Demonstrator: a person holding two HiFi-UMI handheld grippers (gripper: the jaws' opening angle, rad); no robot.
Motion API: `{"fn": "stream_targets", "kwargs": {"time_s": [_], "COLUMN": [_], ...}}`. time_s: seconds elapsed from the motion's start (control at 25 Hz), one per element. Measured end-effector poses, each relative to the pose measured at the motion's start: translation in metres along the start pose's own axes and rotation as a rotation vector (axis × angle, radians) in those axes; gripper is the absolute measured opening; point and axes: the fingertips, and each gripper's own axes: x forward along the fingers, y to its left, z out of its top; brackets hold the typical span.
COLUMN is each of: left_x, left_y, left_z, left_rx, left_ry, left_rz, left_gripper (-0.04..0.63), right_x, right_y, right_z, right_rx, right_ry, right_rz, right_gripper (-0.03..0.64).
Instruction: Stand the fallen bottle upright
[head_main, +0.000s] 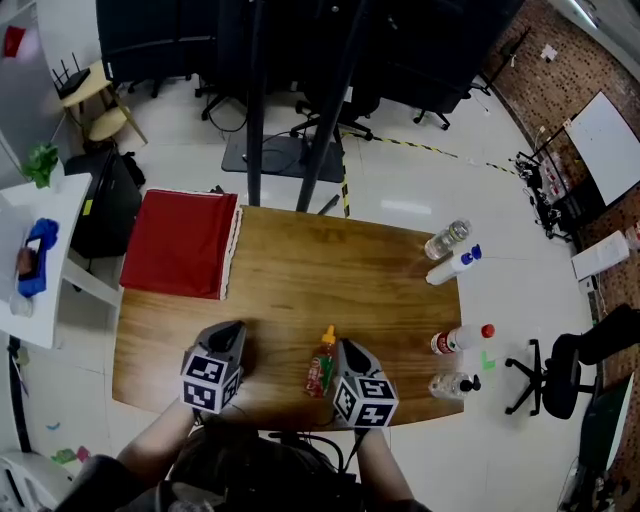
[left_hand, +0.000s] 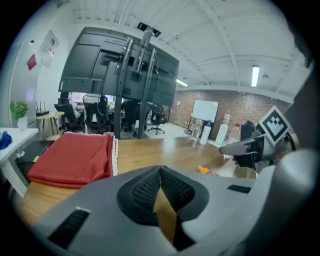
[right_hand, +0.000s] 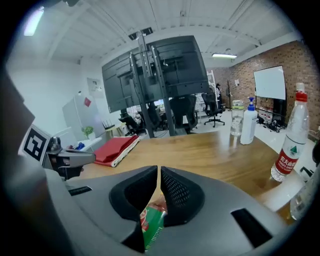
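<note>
A small sauce bottle (head_main: 320, 368) with an orange cap and a red and green label lies on its side near the front edge of the wooden table (head_main: 300, 270). My right gripper (head_main: 346, 347) is just to its right. In the right gripper view its jaws (right_hand: 159, 170) stand a narrow slit apart with nothing between the pads, and the bottle's label (right_hand: 152, 222) shows below them. My left gripper (head_main: 231, 330) is further left over bare wood, with jaw tips (left_hand: 160, 170) touching and nothing held. The orange cap (left_hand: 202, 169) shows in the left gripper view.
A folded red cloth (head_main: 180, 242) lies at the table's left end. At the right end are a red-capped water bottle (right_hand: 290, 145), a white pump bottle (right_hand: 248, 127) and a clear bottle (right_hand: 237, 118), all standing, and another clear bottle (head_main: 455, 385). Office chairs and a monitor stand lie beyond.
</note>
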Motion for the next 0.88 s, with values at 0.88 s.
{"fn": "stream_targets", "kwargs": {"time_s": [0.88], "left_x": [0.066], "left_y": [0.009], "left_z": [-0.017], "left_rx": [0.031], "left_ry": [0.159], "left_rz": [-0.07], "left_gripper": [0.032], "right_x": [0.077], "right_y": [-0.012], "right_z": [-0.064], "right_rx": [0.144], "right_ry": [0.45], "right_rz": [0.081], "right_gripper": [0.225]}}
